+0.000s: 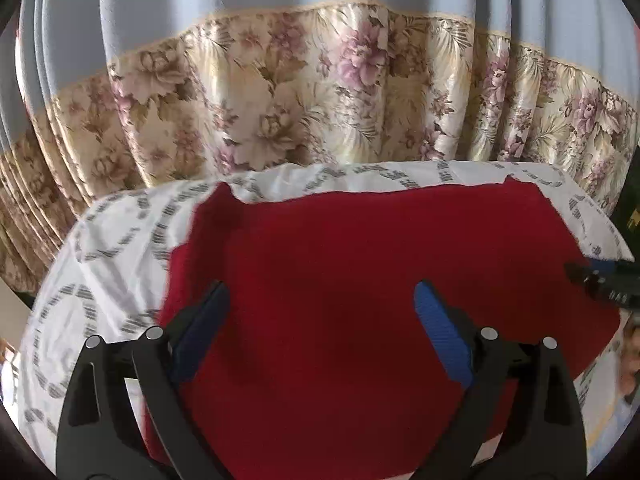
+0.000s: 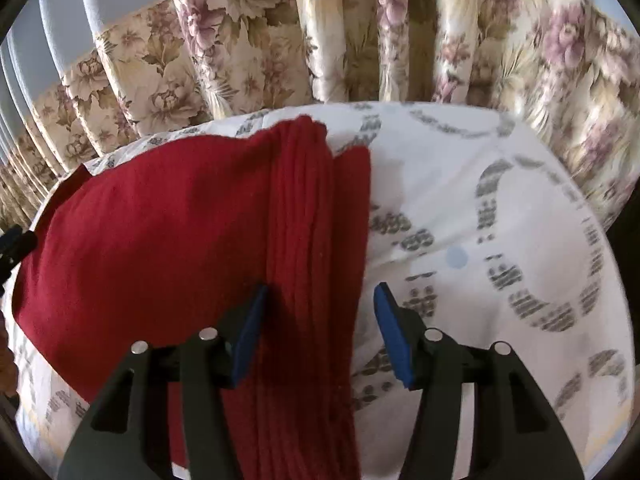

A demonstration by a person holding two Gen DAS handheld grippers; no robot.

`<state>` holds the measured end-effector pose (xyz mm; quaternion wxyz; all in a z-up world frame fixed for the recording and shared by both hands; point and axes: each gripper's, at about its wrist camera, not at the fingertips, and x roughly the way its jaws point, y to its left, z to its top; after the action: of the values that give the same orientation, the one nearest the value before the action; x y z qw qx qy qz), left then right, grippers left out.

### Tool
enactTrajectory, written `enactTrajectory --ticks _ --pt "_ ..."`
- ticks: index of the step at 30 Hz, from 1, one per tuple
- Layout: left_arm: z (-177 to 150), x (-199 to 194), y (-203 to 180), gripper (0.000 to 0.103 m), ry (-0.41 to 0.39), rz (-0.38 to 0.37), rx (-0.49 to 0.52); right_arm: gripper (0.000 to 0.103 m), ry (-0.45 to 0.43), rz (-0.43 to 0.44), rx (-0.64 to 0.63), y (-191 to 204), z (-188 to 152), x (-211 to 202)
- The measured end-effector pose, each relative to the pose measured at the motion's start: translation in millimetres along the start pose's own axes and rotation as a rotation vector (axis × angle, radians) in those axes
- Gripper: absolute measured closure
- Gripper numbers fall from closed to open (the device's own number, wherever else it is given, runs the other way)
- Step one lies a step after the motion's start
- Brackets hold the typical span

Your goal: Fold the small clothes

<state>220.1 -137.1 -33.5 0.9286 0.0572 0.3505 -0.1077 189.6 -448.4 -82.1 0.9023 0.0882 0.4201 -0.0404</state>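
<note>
A dark red knit garment [image 1: 360, 272] lies flat on a white printed sheet [image 1: 104, 248]. My left gripper [image 1: 322, 304] is open, hovering over the garment's middle, empty. In the right wrist view the same garment [image 2: 160, 232] has a ribbed band [image 2: 312, 240] along its right edge. My right gripper [image 2: 320, 304] is open and empty, its blue pads [image 2: 390, 332] straddling that ribbed edge. The right gripper's tip also shows in the left wrist view [image 1: 600, 284] at the right edge.
A floral and pale blue curtain [image 1: 320, 92] hangs close behind the bed; it also shows in the right wrist view [image 2: 280, 40]. Bare white sheet [image 2: 500, 240] lies right of the garment. The left gripper's tip [image 2: 16, 244] shows at the left edge.
</note>
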Motion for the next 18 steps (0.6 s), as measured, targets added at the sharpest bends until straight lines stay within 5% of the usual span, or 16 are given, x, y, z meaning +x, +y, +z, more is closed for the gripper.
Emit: enactTrajectory --ticks 6,11,18 --pt "-10 17 -12 0.01 0.017 -0.018 -0.032 0.046 0.001 0.049 0.031 -3 -1 6" --pt "-16 25 -13 0.01 0.039 -0.006 -0.024 0.07 -0.016 0.072 0.023 6 -3 5" --pt "-19 21 -24 0.01 0.021 -0.048 -0.02 0.083 -0.06 0.059 0.038 11 -3 1"
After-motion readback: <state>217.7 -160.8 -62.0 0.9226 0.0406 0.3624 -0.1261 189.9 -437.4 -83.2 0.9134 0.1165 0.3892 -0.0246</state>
